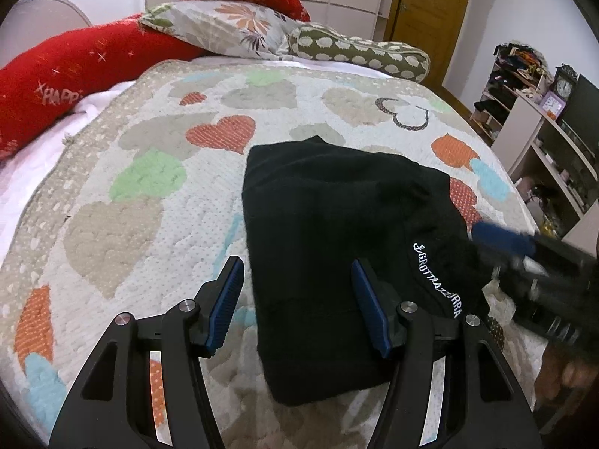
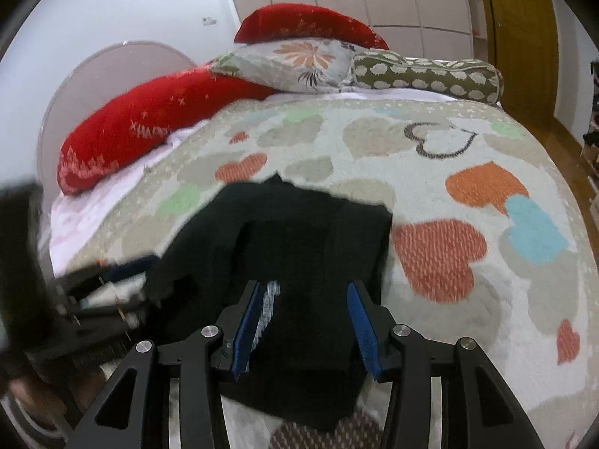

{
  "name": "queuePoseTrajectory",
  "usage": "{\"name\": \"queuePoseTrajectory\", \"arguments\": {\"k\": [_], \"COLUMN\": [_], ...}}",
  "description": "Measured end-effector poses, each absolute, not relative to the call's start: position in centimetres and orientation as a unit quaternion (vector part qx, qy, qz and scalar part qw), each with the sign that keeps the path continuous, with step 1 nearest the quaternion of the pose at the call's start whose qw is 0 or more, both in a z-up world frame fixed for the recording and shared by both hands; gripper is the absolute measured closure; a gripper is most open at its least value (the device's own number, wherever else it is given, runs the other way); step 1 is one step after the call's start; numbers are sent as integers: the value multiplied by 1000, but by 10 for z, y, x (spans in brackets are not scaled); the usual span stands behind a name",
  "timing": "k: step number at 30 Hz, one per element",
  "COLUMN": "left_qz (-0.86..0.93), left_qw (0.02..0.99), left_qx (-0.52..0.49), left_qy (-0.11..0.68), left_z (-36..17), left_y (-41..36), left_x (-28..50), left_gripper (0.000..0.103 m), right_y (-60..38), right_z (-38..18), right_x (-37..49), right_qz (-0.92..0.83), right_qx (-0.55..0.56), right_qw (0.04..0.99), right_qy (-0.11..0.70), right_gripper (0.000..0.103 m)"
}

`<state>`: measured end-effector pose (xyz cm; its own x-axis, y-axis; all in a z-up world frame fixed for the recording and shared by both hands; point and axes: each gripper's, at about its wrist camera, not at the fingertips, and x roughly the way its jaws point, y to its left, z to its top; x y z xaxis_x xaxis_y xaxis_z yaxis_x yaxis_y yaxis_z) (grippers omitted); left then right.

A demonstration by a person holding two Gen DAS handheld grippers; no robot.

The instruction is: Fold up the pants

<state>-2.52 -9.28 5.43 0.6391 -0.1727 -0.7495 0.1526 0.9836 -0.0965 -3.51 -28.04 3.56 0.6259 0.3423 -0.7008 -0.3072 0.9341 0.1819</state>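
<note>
From the left wrist camera, black pants (image 1: 329, 247) lie on a bed covered by a heart-patterned quilt (image 1: 157, 172), already folded into a compact, roughly rectangular bundle with white embroidered lettering showing near its right edge. Judging by that shape, most of the folding looks done; what remains is probably a last fold or a tidy-up. The left tool (image 1: 297, 299) points downward over the near left part of the bundle, its blue-padded fingers apart and holding nothing; the left finger sits over bare quilt, the right finger over the black cloth. At the right edge, the right tool (image 1: 524, 250) appears blurred at the pants' right side, with part of a hand (image 1: 561, 378) below it. Red, floral and green pillows line the head of the bed. From the right wrist camera, the same pants (image 2: 299, 239) fill the centre, their near edge running between the fingers of the right tool (image 2: 312, 307). Its fingers stand partly apart with black cloth between them, but whether the pads press on the cloth cannot be told. The left tool (image 2: 108, 292) is a blur at the pants' left edge.
</note>
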Motion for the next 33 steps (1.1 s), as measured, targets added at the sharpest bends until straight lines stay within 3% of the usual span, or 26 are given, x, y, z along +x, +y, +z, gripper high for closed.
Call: {"name": "queuePoseTrajectory", "arguments": {"k": [4, 12, 33], "left_qz": [-75, -44, -54], "left_qw": [912, 927, 934], "left_qx": [-9, 2, 0], "left_qy": [404, 372, 354], "left_z": [62, 83, 105], "left_y": [-92, -88, -87], "left_x": [-34, -55, -84], "left_gripper": [43, 43, 43], "right_y": [-275, -281, -284], "right_z": [18, 49, 64], "right_x": [-41, -60, -80], "right_qz": [165, 170, 171], "right_qx": [-4, 14, 31], "right_qw": [900, 915, 919], "right_qy": [404, 366, 355], "right_gripper": [56, 55, 55]}}
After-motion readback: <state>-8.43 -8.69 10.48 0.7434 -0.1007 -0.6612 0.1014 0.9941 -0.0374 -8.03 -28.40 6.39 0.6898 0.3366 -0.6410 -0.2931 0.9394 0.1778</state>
